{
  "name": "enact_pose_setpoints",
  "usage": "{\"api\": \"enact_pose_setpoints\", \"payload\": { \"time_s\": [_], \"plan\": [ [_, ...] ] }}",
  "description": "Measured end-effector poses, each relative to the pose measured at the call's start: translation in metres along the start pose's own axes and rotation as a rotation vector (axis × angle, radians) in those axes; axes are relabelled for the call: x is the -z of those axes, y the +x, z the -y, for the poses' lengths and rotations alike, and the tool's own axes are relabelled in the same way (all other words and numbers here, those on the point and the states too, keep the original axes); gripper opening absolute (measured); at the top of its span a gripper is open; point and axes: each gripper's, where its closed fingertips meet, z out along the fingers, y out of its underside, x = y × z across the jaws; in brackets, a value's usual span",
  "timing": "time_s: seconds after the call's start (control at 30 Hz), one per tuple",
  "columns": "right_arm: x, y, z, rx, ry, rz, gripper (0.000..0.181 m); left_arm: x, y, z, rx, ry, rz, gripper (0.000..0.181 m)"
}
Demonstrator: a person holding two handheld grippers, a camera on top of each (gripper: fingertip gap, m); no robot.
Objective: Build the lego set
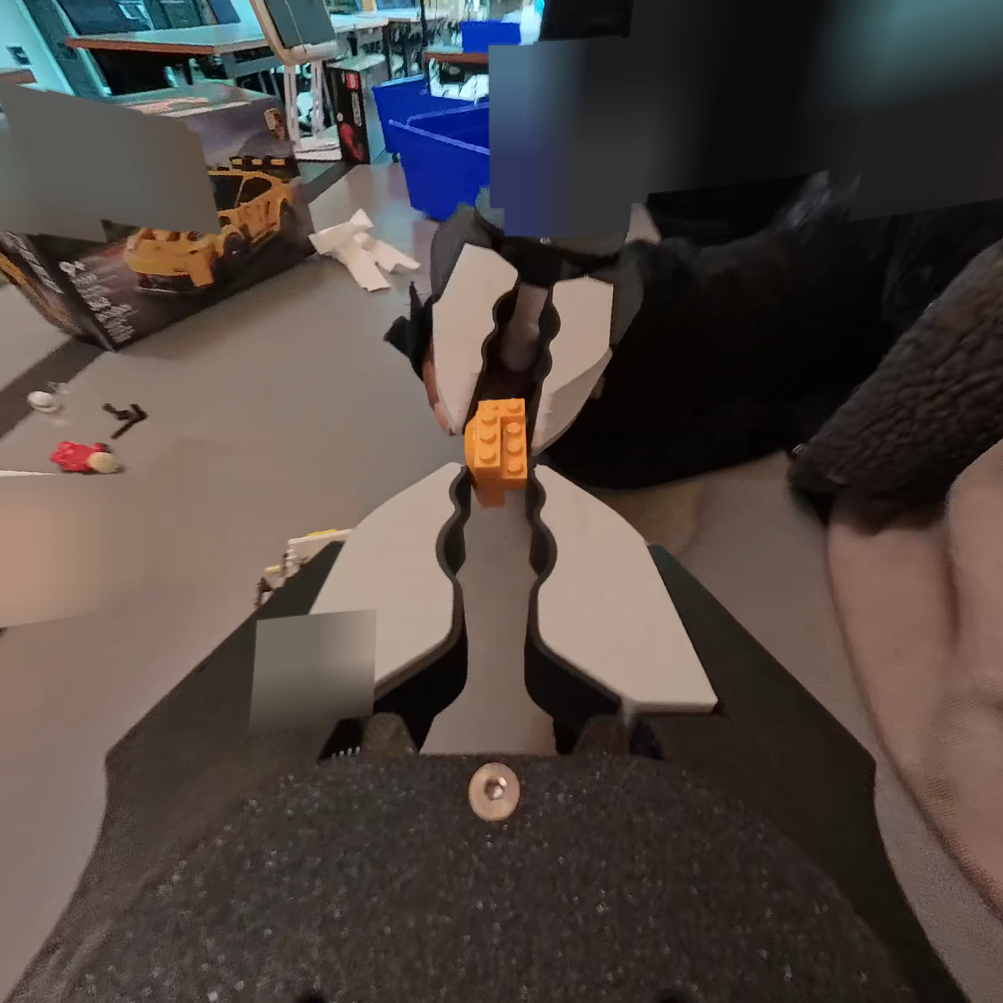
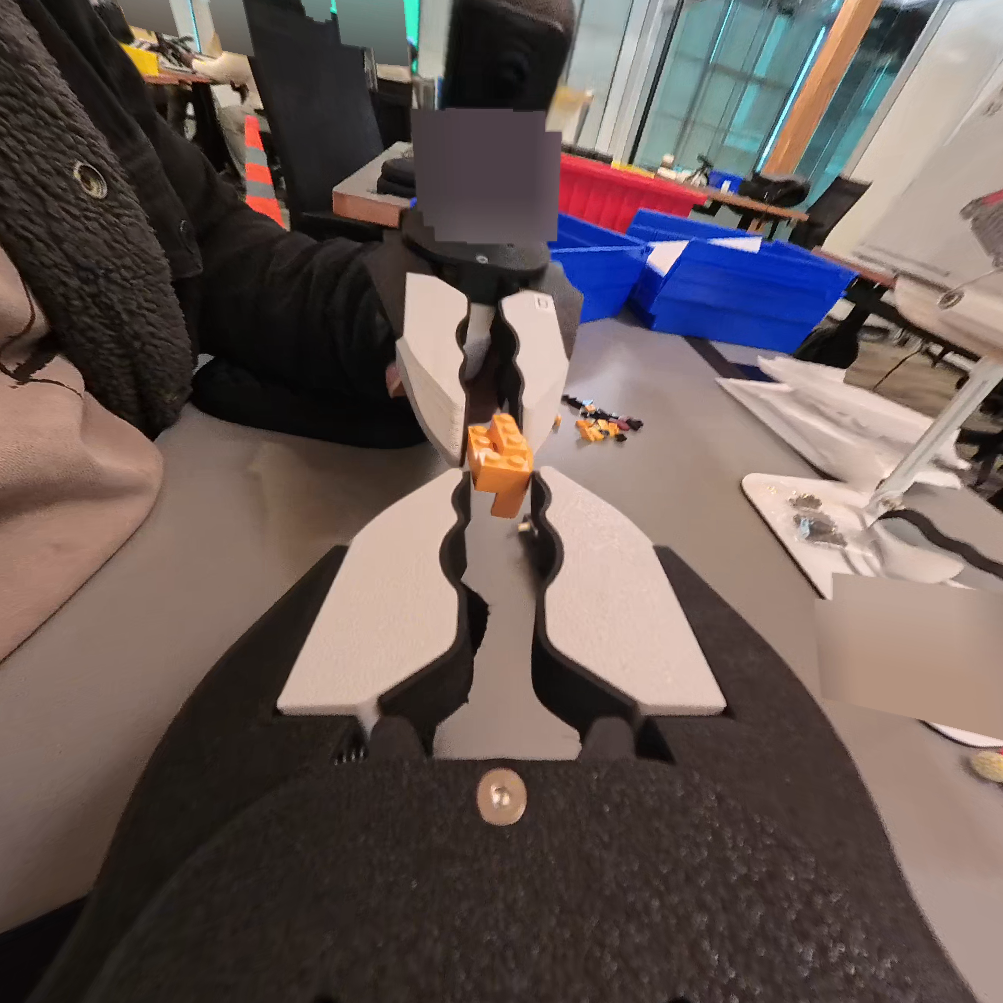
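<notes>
While both tongs are meeting tip to tip above the grey bench (image 1: 260, 434), a small orange brick assembly (image 1: 498, 450) is being held in the air between them. The left tongs (image 1: 496, 480) are narrowed onto its lower end, and the right tongs (image 2: 502, 477) are narrowed onto it from the opposite side, so each view is showing its own pair below and the other pair above.

The assembly looks light, rigid and smooth-sided, likely to twist or slip if pinched on a corner; flat side walls seem the safest hold. Its pressed joints could pop apart under a hard squeeze.

Its long axis is running roughly along the line from one pair of tongs to the other, with studs facing the cameras and a short tab hanging at the lower end. Loose pieces (image 2: 600, 426) are lying on the bench well apart.
</notes>
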Motion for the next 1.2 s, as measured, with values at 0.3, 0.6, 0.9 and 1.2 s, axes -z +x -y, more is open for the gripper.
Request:
{"api": "enact_pose_setpoints", "payload": {
  "time_s": [0.3, 0.6, 0.9, 1.2],
  "plan": [
    [-0.005, -0.006, -0.014, -0.043, -0.094, 0.05, 0.023, -0.004, -0.001, -0.019, -0.206, -0.155, 0.078, 0.019],
    [-0.005, -0.007, -0.017, -0.072, -0.112, 0.067, 0.02, -0.007, 0.0, -0.02, -0.192, -0.156, 0.068, 0.019],
    [0.022, 0.044, -0.025, -0.06, -0.191, -0.029, 0.02, 0.015, -0.06, -0.054, 0.056, -0.301, 0.253, 0.062],
    [0.005, 0.109, -0.048, -0.065, -0.296, 0.114, 0.02, 0.005, -0.085, -0.095, 0.077, -0.49, 0.277, 0.066]
  ]
}}
